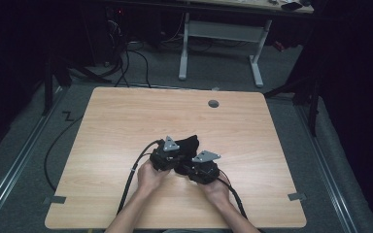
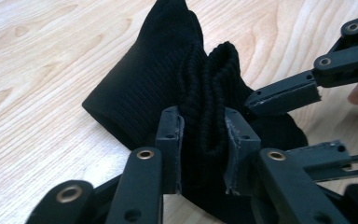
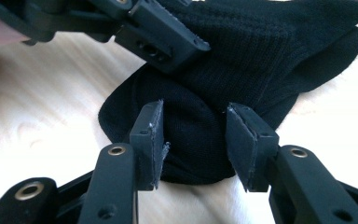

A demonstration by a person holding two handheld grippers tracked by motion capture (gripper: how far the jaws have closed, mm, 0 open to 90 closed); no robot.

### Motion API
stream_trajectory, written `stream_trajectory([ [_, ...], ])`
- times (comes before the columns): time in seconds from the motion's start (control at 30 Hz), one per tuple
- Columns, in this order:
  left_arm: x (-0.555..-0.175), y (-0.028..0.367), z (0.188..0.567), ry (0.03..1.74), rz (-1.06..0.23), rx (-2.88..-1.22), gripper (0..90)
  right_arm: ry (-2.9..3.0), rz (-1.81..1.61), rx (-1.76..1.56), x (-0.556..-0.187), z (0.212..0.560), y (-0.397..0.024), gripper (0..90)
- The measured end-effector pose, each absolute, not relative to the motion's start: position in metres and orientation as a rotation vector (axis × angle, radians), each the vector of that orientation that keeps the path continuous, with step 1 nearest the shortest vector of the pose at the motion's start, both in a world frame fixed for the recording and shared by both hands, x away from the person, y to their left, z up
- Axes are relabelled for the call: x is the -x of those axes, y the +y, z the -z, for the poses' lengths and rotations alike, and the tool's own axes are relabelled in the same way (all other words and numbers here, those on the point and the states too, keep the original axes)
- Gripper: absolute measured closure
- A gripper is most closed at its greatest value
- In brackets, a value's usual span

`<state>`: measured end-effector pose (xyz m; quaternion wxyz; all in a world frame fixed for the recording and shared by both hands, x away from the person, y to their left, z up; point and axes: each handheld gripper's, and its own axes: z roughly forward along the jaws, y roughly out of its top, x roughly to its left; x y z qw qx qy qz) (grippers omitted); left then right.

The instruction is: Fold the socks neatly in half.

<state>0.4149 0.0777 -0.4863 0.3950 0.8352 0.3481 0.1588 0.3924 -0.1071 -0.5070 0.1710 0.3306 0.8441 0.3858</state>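
left gripper view: left tongs pinching bunched ribbed cuff of black sock on tabletop. right tongs spread around sock's rounded end, not clamped. looks mid-fold or mid-roll, unfinished.

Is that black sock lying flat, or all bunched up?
Bunched up. The black sock humps off the table, ribbed folds pinched in the left gripper; the right gripper straddles another bulge.

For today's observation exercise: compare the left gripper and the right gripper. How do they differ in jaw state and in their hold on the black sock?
The left gripper has its jaws pressed onto a bunched ribbed fold of the black sock; the right gripper has its jaws spread either side of a rounded part, not squeezing it. In the high view the left sits farther up the table than the right. Both are hand-held and meet at the same sock.
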Motion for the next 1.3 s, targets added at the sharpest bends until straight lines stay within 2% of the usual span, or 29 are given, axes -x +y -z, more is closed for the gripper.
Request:
stream_trajectory([
  [0.3, -0.406, 0.082, 0.483, 0.924, -0.386, -2.099, 55.8, 2.409, -1.092, -0.916, -0.394, 0.503, -0.11, 56.2],
  [0.5, -0.395, 0.086, 0.482, 0.933, -0.41, -2.093, 44.4, 2.41, -1.107, -0.936, -0.388, 0.493, -0.128, 56.8],
  [0.7, -0.386, 0.091, 0.482, 0.952, -0.369, -2.065, 40.3, 2.413, -1.106, -0.963, -0.388, 0.492, -0.145, 59.0],
  [1.03, -0.374, 0.095, 0.485, 0.991, -0.397, -2.021, 37.1, 2.38, -1.179, -0.997, -0.391, 0.483, -0.165, 75.4],
  [1.13, -0.373, 0.093, 0.488, 1.005, -0.402, -2.035, 37.1, 2.367, -1.218, -0.998, -0.393, 0.476, -0.164, 75.3],
  [1.3, -0.37, 0.088, 0.495, 1.016, -0.421, -2.056, 36.9, 2.35, -1.269, -0.891, -0.39, 0.464, -0.147, 67.6],
])
